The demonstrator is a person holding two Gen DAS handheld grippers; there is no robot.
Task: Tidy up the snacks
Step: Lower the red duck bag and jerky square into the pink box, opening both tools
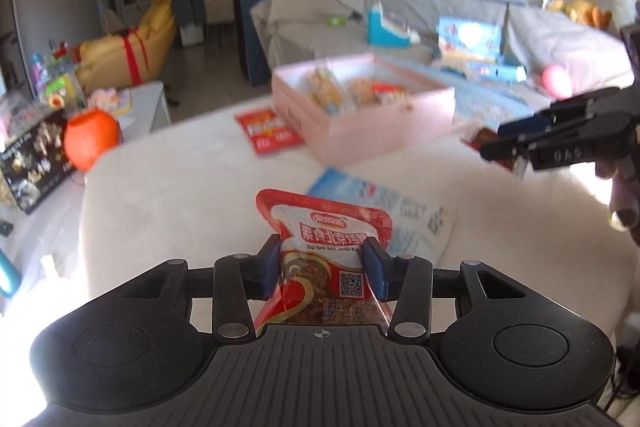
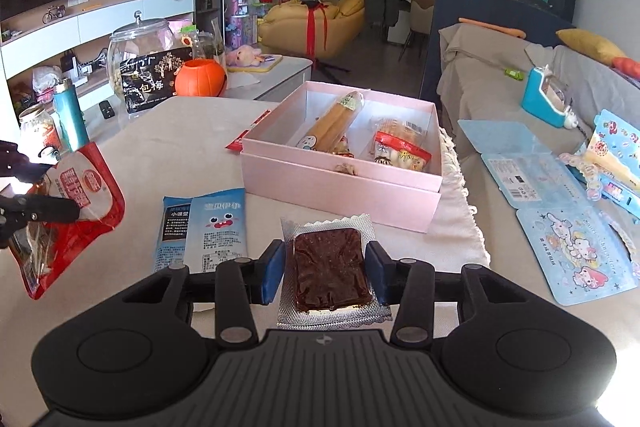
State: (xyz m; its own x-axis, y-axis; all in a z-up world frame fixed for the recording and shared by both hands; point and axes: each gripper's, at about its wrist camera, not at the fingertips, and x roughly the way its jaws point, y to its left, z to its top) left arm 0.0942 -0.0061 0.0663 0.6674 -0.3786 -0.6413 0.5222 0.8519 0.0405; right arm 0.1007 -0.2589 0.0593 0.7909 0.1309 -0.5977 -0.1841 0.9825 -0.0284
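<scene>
left hand-held gripper (image 1: 322, 269) pinches a red snack pouch (image 1: 325, 255) above the white tabletop (image 1: 168, 187); a pink box (image 1: 360, 119) sits beyond. right hand-held gripper (image 2: 326, 273) pinches a brown snack in clear wrap (image 2: 332, 273), near the open pink box (image 2: 340, 179) holding snacks.

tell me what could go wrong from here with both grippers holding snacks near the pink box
1. The left gripper pinches the red snack pouch across its soft middle, so it may buckle or slip out.
2. The right gripper holds the silver-wrapped brown snack only by its edges; it could twist free before reaching the pink box.
3. The box already holds several packets, and the blue packet lies on the table in front, so a low approach might snag it.
</scene>
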